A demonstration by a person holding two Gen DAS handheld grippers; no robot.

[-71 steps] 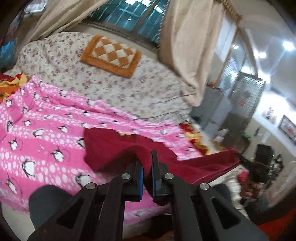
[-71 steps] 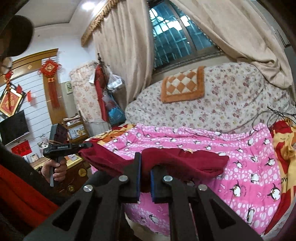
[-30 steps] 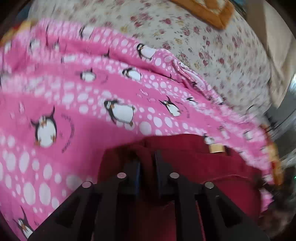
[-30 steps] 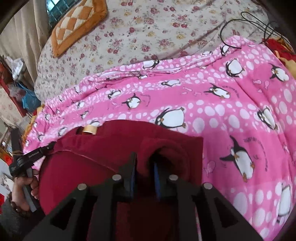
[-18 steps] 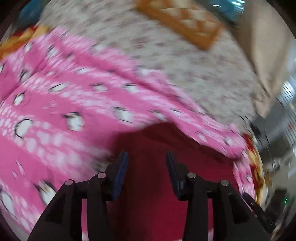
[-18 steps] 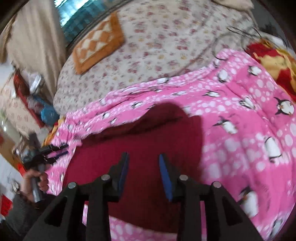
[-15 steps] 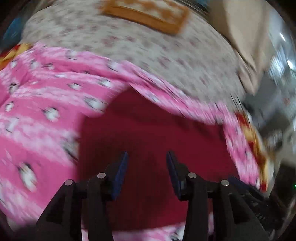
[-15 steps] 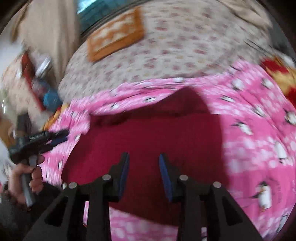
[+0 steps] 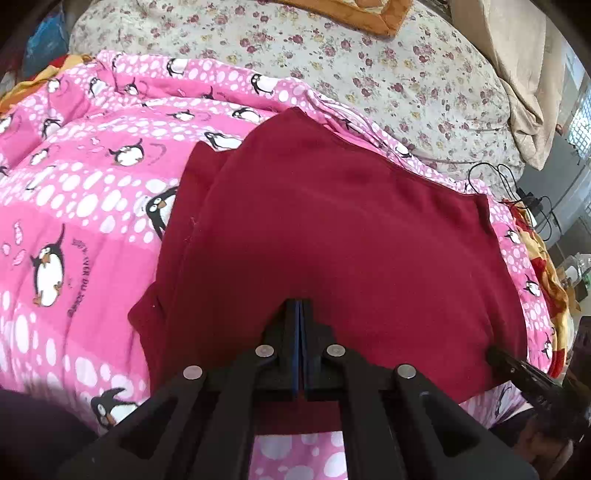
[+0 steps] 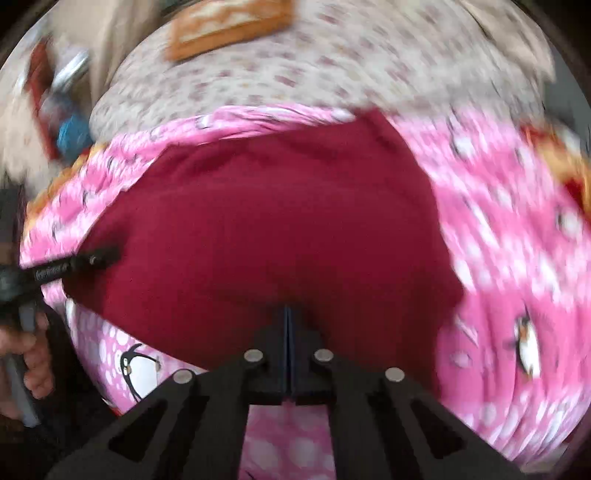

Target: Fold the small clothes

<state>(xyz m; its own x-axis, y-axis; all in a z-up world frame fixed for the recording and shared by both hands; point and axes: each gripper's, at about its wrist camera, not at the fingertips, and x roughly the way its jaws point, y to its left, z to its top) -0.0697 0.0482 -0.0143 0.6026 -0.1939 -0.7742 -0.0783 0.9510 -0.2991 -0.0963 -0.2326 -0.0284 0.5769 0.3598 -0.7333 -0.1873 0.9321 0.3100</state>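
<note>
Red garment [image 9: 332, 221] flat on pink penguin blanket [image 9: 74, 184], frame centre.
Left gripper [image 9: 298, 306] and right gripper [image 10: 287, 314]: fingers together, empty.

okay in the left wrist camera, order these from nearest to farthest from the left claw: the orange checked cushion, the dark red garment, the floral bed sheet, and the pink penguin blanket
1. dark red garment: directly under and ahead of the left claw, which is shut.
2. pink penguin blanket: beneath the garment, spreading left.
3. floral bed sheet: beyond the blanket's far edge.
4. orange checked cushion: on the sheet at the top edge.
</note>
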